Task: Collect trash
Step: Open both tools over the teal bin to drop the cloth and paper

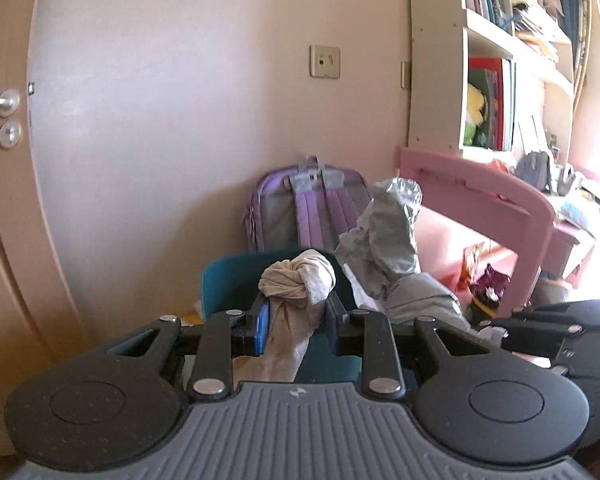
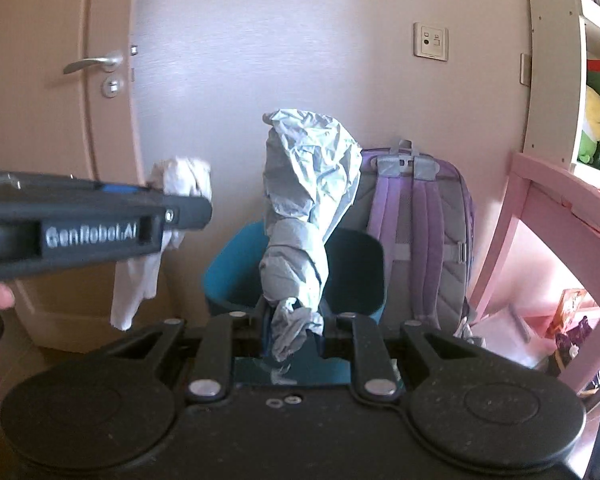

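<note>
My left gripper (image 1: 296, 312) is shut on a crumpled beige-white tissue (image 1: 298, 280) that sticks up between the fingers, just in front of a teal bin (image 1: 224, 284). My right gripper (image 2: 294, 320) is shut on a tall crumpled pale grey-blue paper (image 2: 308, 184), held over the teal bin (image 2: 356, 272). In the right wrist view the left gripper (image 2: 188, 212) comes in from the left with the tissue (image 2: 180, 184) hanging from it. In the left wrist view the grey paper (image 1: 384, 232) stands to the right of the tissue, above the right gripper's black body (image 1: 548, 328).
A purple backpack (image 1: 304, 208) leans on the wall behind the bin, also in the right wrist view (image 2: 420, 232). A pink desk (image 1: 500, 200) stands right with wrappers (image 1: 488, 280) under it. A door (image 2: 48, 100) is left, shelves (image 1: 500, 60) upper right.
</note>
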Action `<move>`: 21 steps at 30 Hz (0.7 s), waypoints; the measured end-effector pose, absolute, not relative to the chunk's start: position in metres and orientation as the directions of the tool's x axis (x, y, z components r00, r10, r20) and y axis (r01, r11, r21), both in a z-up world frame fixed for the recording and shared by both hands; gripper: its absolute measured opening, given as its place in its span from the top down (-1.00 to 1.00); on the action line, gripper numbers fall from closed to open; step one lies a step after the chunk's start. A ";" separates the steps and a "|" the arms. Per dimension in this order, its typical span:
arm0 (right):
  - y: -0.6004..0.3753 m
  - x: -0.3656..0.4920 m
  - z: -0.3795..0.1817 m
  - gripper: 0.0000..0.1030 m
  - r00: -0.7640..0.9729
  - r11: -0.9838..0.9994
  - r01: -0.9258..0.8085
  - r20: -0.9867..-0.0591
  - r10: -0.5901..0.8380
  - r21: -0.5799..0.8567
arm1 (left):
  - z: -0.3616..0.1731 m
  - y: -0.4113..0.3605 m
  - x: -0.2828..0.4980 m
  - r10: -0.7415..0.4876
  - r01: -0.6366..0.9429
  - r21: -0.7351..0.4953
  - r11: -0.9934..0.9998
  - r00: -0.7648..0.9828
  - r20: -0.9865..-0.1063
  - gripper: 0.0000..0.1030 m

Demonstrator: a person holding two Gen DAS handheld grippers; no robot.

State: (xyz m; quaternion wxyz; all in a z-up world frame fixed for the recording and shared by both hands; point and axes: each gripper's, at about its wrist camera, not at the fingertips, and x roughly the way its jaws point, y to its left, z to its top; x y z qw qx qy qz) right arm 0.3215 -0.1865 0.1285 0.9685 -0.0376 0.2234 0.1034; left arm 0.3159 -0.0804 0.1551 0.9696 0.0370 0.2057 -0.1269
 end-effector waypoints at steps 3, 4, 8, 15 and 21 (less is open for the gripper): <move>-0.187 0.347 0.127 0.63 0.880 0.979 -0.200 -0.447 0.161 -0.041 | 0.164 -0.083 0.340 -0.226 0.251 0.012 0.968 0.889 -0.399 0.48; -0.187 0.357 0.126 0.63 0.878 0.979 -0.200 -0.452 0.159 -0.045 | 0.166 -0.083 0.351 -0.228 0.249 0.002 0.968 0.888 -0.399 0.48; -0.187 0.389 0.120 0.62 0.874 0.979 -0.196 -0.461 0.150 -0.052 | 0.169 -0.079 0.389 -0.238 0.234 -0.059 0.970 0.885 -0.400 0.48; -0.187 0.444 0.097 0.62 0.848 0.978 -0.194 -0.514 0.130 -0.072 | 0.148 -0.068 0.457 -0.236 0.175 -0.175 0.969 0.867 -0.439 0.48; -0.188 0.476 0.071 0.61 0.816 0.975 -0.205 -0.564 0.125 -0.082 | 0.108 -0.070 0.509 -0.213 0.142 -0.174 0.974 0.830 -0.515 0.48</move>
